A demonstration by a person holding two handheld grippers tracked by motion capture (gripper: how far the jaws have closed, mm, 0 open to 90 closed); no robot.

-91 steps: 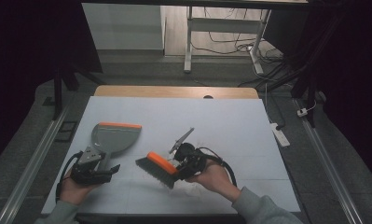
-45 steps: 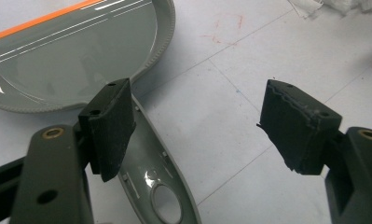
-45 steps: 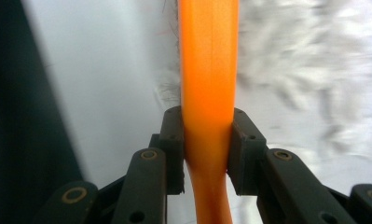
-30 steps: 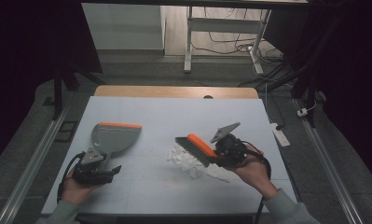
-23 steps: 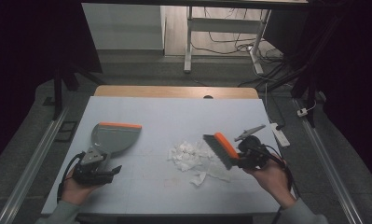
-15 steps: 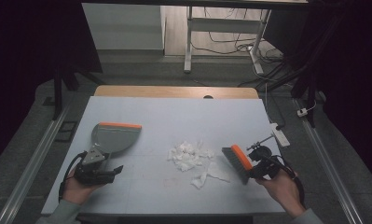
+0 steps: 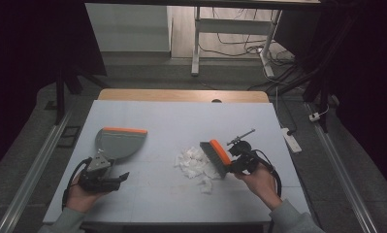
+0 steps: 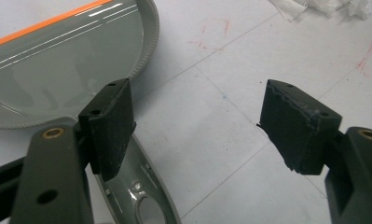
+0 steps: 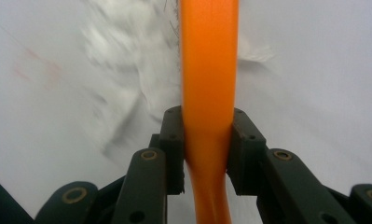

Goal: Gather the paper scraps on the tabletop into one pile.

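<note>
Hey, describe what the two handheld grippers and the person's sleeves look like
Both the left gripper and right gripper are dark grey-black, with brass-coloured pivot pins and ribbed black pads. A black cable loops from the right one. The sleeves are grey.

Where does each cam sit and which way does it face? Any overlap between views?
High view: above the person's side, looking forward and down on the table; both forearms, left gripper, right gripper.
Left gripper view: on the left gripper, along open jaws over the dustpan.
Right gripper view: along jaws clamping the brush.
Shared: dustpan, brush, paper scraps.
</note>
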